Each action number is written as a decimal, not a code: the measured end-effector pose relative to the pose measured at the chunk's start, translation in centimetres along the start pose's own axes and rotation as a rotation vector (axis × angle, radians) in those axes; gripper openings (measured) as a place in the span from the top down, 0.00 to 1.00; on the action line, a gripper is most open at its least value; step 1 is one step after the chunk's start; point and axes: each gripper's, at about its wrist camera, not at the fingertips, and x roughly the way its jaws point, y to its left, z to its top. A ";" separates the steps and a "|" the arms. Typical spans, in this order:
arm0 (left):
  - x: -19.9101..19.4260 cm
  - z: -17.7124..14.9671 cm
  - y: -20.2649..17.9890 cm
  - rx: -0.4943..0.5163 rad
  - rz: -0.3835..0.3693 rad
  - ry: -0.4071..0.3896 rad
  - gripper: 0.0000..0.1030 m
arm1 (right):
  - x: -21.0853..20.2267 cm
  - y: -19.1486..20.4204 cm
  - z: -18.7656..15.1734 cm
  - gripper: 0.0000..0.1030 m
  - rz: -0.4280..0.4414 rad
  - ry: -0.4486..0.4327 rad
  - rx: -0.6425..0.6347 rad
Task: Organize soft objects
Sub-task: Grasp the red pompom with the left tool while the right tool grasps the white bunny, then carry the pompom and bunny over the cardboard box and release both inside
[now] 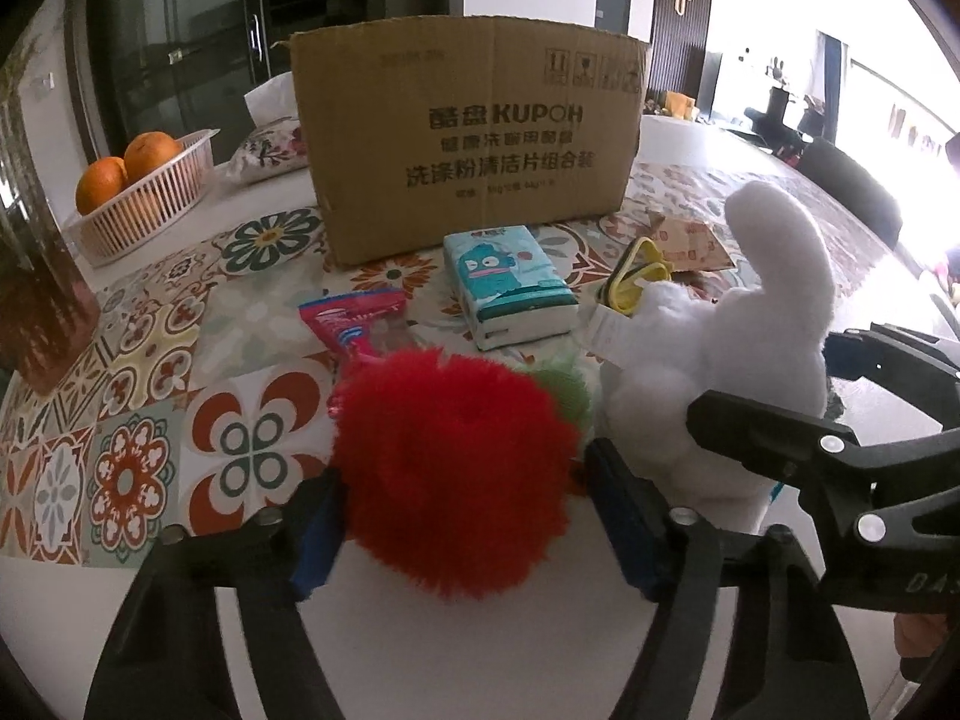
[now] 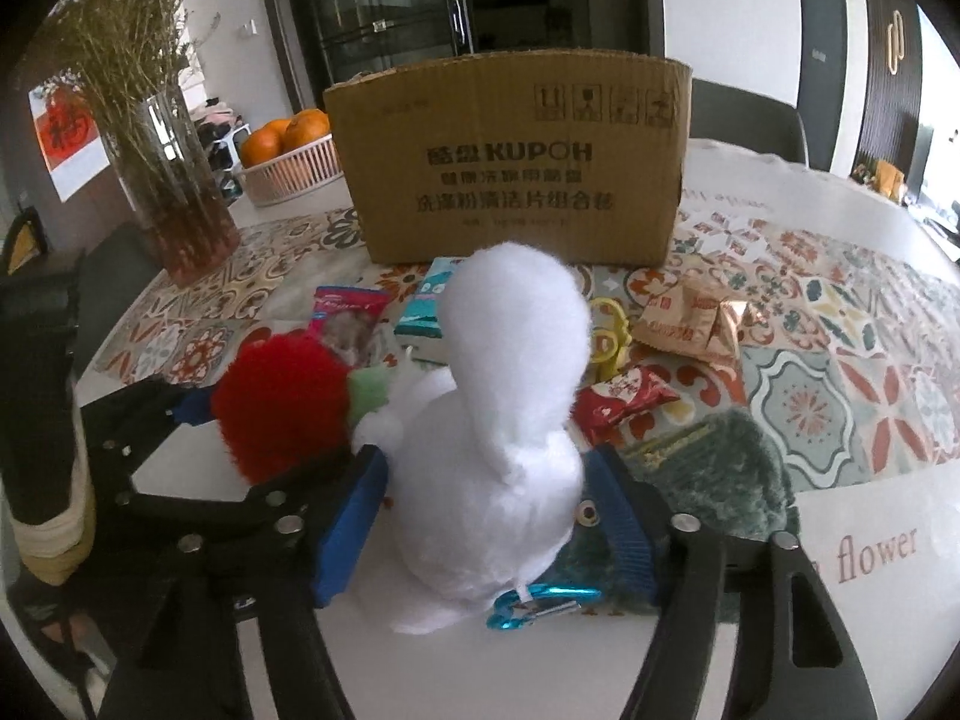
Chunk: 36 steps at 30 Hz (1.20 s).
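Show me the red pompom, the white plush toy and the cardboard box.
red pompom [image 1: 450, 456], left wrist view, middle of the fluff
white plush toy [image 2: 498, 456], right wrist view, its body
cardboard box [image 1: 474, 138], left wrist view, printed front

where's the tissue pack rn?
In the left wrist view the tissue pack lies flat on the patterned tablecloth, just in front of the cardboard box, between the pink snack packet and the white plush.

both wrist cameras sit close above the table [image 1: 150, 552], angled down and forward toward the cardboard box [image 1: 474, 138], the left view set just left of the right, sharing the red pompom [image 1: 456, 462] and white plush [image 2: 498, 420].
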 end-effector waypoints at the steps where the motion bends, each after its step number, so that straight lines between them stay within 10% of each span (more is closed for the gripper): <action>1: 0.1 0.1 0.0 -0.001 -0.002 0.004 0.39 | 0.1 0.0 0.0 0.38 0.012 0.006 0.005; 10: 0.7 0.3 0.4 -0.040 -0.018 0.011 0.63 | 0.3 0.2 -0.4 0.47 0.013 0.018 0.011; 36: -8.6 2.6 -0.6 -0.133 0.055 -0.141 0.64 | -5.9 0.3 1.0 0.50 0.017 -0.110 0.055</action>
